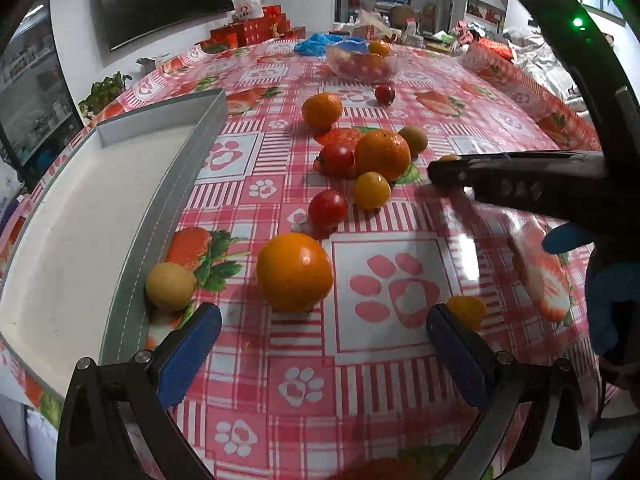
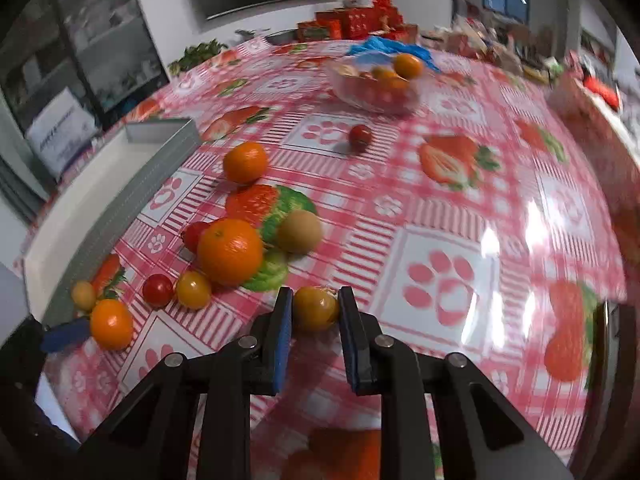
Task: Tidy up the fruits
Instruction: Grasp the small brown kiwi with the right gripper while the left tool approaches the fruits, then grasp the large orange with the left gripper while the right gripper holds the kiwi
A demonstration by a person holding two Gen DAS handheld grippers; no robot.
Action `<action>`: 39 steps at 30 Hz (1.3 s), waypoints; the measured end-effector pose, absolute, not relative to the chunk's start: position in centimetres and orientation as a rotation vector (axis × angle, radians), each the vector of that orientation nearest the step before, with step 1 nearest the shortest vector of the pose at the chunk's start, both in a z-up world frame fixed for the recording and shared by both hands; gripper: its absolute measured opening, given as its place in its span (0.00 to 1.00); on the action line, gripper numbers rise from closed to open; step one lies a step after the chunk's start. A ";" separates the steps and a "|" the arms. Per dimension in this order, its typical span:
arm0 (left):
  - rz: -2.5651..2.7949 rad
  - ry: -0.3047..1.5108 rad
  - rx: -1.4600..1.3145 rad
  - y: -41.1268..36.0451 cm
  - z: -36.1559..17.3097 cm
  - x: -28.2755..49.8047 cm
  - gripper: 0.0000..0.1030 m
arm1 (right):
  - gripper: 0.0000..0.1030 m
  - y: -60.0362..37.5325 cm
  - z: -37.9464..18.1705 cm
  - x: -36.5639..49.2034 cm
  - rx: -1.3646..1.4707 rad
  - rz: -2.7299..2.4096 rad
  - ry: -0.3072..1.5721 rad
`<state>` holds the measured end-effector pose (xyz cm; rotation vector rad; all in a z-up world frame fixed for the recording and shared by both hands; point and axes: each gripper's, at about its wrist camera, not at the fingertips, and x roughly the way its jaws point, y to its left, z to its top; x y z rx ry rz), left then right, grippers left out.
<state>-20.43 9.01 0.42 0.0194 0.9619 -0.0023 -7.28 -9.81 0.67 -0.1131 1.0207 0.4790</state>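
The table (image 2: pixel 500 184) bears scattered fruit (image 2: pixel 230 251), a tray (image 1: pixel 60 240), a bowl (image 2: pixel 376 92).

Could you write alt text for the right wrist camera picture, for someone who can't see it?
The right gripper is shut on a small yellow tomato on a pink strawberry-print tablecloth. Oranges and red tomatoes lie scattered left, beside a grey tray.

Fruit scattered loose over a tablecloth, beside a shallow tray.
Large orange (image 1: pixel 294 272) nearest; pale yellow round fruit (image 1: pixel 170 286) touching the white tray (image 1: pixel 72 240) wall; red tomato (image 1: pixel 327 210) and yellow tomato (image 1: pixel 371 190) side by side; further orange (image 1: pixel 382 155) with brown kiwi (image 1: pixel 413 140) behind; small yellow tomato (image 2: pixel 315 308) pinched between blue pads.
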 end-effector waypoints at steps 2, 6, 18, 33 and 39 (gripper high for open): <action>-0.018 0.957 0.058 8.4 0.8 -21.1 1.00 | 0.24 -11.1 0.8 -7.5 -0.079 0.469 1.027; -0.038 0.903 0.118 7.3 1.6 -22.0 1.00 | 0.24 -12.5 1.1 -8.0 -0.044 0.462 1.034; 0.004 0.929 -0.015 10.5 1.6 -18.7 1.00 | 0.24 -12.8 1.2 -8.6 -0.015 0.478 1.039; -0.055 0.953 -0.069 10.5 2.1 -18.6 0.35 | 0.24 -12.4 1.4 -9.1 -0.031 0.486 1.045; -0.048 0.927 -0.080 11.2 3.7 -19.2 0.35 | 0.24 -12.0 1.9 -9.2 -0.040 0.488 1.043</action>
